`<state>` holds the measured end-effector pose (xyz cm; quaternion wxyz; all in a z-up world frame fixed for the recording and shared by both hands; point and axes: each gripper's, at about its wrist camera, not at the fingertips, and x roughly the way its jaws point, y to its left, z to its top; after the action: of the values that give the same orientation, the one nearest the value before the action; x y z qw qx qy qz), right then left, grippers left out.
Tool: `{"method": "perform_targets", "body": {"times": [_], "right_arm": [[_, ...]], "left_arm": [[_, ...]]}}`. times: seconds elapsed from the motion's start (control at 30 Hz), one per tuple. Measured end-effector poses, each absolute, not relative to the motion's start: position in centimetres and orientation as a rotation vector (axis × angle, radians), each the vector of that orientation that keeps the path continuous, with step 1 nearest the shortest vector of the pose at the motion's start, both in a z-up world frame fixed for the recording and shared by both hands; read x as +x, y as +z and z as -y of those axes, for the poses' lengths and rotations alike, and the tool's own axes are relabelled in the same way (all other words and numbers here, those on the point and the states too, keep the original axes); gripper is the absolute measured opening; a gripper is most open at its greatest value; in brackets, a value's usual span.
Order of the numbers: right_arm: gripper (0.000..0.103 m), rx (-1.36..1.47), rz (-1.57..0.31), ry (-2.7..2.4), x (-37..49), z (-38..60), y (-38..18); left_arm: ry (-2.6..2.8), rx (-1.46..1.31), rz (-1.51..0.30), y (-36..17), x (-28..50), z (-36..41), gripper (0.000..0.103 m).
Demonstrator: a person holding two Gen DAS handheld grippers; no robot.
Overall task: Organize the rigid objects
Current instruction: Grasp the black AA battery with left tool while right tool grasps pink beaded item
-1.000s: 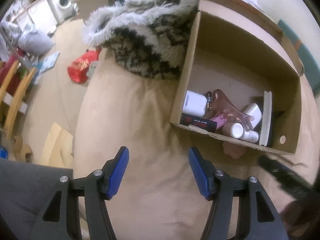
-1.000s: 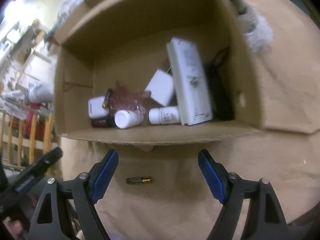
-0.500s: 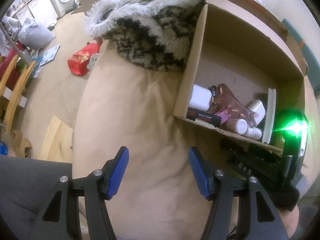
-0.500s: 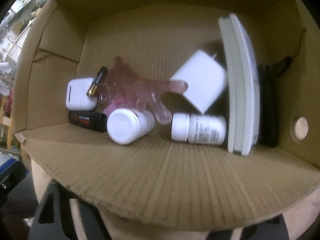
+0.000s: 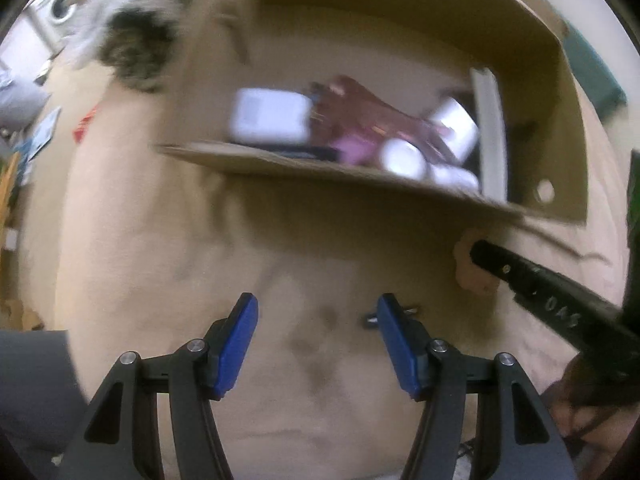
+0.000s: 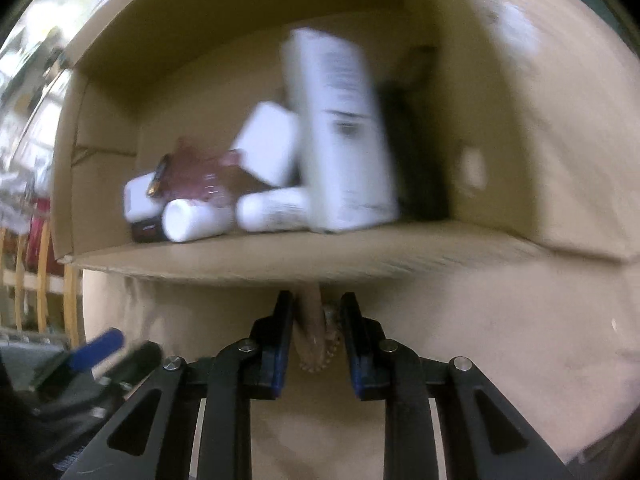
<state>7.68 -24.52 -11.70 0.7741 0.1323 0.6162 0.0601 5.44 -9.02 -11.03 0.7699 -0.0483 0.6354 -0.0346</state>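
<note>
A cardboard box lies on a beige cushion and holds white bottles, a white case, a tall white box and a reddish translucent piece. My right gripper is closed around a small peach-coloured bumpy object just under the box's front flap; it shows in the left wrist view too. My left gripper is open and empty over the cushion. A small battery lies behind its right finger.
A furry grey and black blanket lies at the far left of the box. The floor with a red bag and a washing machine is to the left. The beige cushion spreads before the box.
My right gripper has pulled back from the box opening, dropped below the front flap and closed on the peach object. My left gripper has swung right, closer to the box and the battery.
</note>
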Motion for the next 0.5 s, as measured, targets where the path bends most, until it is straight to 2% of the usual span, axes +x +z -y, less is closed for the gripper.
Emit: {"method": "perform_targets", "body": {"times": [0.4,0.43,0.5], "right_arm": [[0.025,0.318,-1.350,0.072,7.6,26.2,-12.2],[0.025,0.315,-1.351,0.072,7.5,26.1,-12.2],[0.025,0.308,-1.351,0.074,7.3,26.4,-12.1]], "left_arm": [[-0.080,-0.024,-1.405,-14.3,5.2,13.8,0.059],[-0.078,-0.036,-1.403,-14.3,5.0,13.7,0.058],[-0.085,-0.060,-1.392,-14.0,5.1,13.3,0.046]]}}
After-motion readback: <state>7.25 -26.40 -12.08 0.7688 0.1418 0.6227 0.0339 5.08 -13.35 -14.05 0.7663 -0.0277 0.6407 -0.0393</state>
